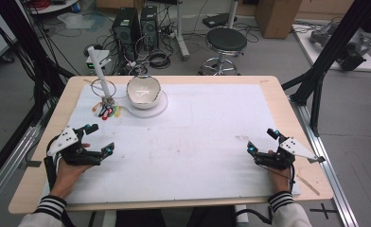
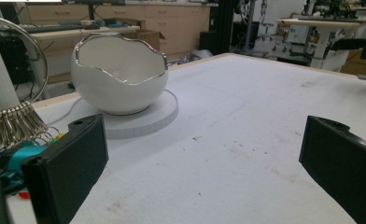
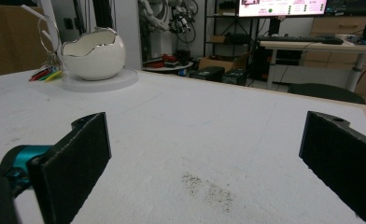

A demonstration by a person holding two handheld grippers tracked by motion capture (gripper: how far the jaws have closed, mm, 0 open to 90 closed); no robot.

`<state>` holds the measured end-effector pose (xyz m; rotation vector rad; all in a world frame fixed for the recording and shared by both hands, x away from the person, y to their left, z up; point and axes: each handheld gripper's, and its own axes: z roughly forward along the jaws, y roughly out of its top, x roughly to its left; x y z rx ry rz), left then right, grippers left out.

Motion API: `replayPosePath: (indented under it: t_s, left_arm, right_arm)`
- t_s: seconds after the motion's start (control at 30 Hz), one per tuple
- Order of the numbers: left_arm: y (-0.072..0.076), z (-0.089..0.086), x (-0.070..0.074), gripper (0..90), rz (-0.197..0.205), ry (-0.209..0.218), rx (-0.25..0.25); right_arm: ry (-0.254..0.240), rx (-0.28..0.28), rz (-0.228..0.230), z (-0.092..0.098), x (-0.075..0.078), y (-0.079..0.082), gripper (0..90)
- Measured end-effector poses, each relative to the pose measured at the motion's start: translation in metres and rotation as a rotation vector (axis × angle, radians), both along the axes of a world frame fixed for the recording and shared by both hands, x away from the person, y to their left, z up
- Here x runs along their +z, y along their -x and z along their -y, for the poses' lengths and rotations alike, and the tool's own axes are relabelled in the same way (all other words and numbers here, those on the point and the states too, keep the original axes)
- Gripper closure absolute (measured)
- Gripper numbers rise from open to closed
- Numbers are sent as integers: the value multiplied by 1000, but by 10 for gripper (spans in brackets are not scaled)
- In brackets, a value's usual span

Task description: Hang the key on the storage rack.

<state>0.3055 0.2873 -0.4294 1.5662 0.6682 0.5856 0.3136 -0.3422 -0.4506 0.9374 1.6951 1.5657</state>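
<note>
Landmark: white bowl on its round white base, far left of mat
My left gripper: jaws released, empty, nearside of bowl
My right gripper: jaws released, empty, well apart from bowl
Key rings: just beside bowl, at the white post

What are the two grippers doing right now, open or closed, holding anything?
Left gripper: open, holding nothing.
Right gripper: open, holding nothing.
</note>
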Motion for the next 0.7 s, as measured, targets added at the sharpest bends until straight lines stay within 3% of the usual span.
replayPosePath:
  t_s: [0.17, 0.3, 0.43, 0.7]
  left_arm:
    - [13, -1, -12, 17, 44, 1, 10]
    - [18, -1, -20, 17, 43, 3, 12]
    - [22, -3, -22, 17, 72, 20, 46]
    - [24, -3, -23, 17, 86, 34, 70]
  right_arm:
    - [-1, 0, 0, 0, 0, 0, 16]
    - [-3, -1, -2, 0, 0, 0, 16]
    - [2, 1, 0, 0, 0, 0, 16]
    - [1, -1, 1, 0, 0, 0, 16]
